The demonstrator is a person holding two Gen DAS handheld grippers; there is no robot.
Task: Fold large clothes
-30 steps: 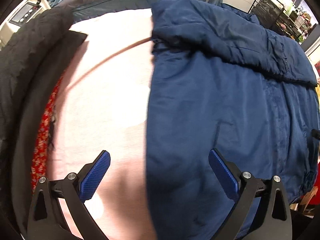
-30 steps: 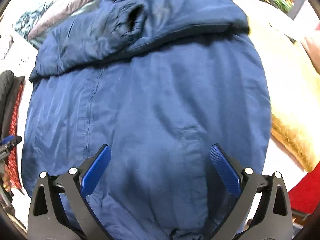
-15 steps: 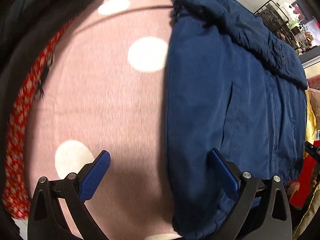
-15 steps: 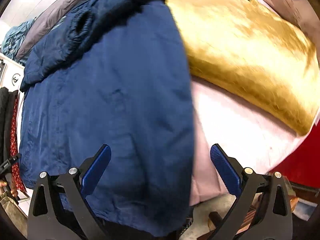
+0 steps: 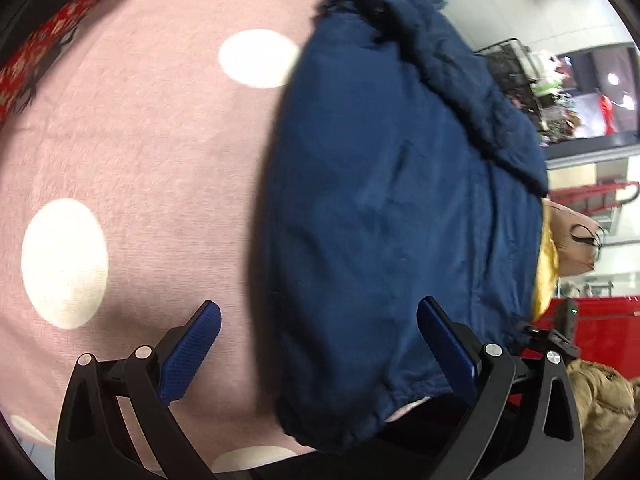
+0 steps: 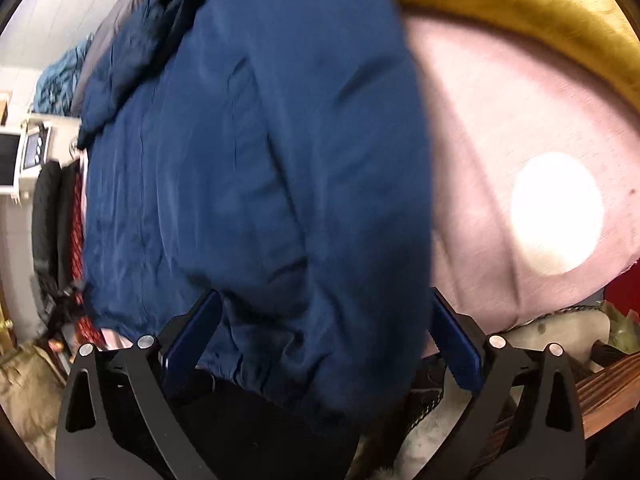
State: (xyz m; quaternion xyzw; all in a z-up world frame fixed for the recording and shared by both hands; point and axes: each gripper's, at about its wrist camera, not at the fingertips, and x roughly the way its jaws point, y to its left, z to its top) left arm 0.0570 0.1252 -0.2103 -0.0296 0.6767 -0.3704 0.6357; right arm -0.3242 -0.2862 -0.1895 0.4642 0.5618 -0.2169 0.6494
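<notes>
A large navy blue jacket [image 5: 392,208] lies flat on a pink cover with white dots [image 5: 132,168]. It also shows in the right wrist view [image 6: 256,168]. My left gripper [image 5: 320,316] is open, low over the jacket's near left corner, its jaws straddling the jacket's left edge. My right gripper [image 6: 324,312] is open over the jacket's near right corner at the hem, its jaws either side of the cloth. Neither holds anything. The jacket's sleeve lies folded across its far end.
A golden yellow garment [image 6: 520,4] lies to the right of the jacket. Dark and red patterned clothes [image 6: 64,216] hang at the left. The bed's near edge runs just under both grippers. A wire rack [image 5: 516,68] stands at the back right.
Both grippers moved down and toward the jacket's near hem, the left to its left corner, the right to its right corner. Both stayed open. The jacket has not moved.
</notes>
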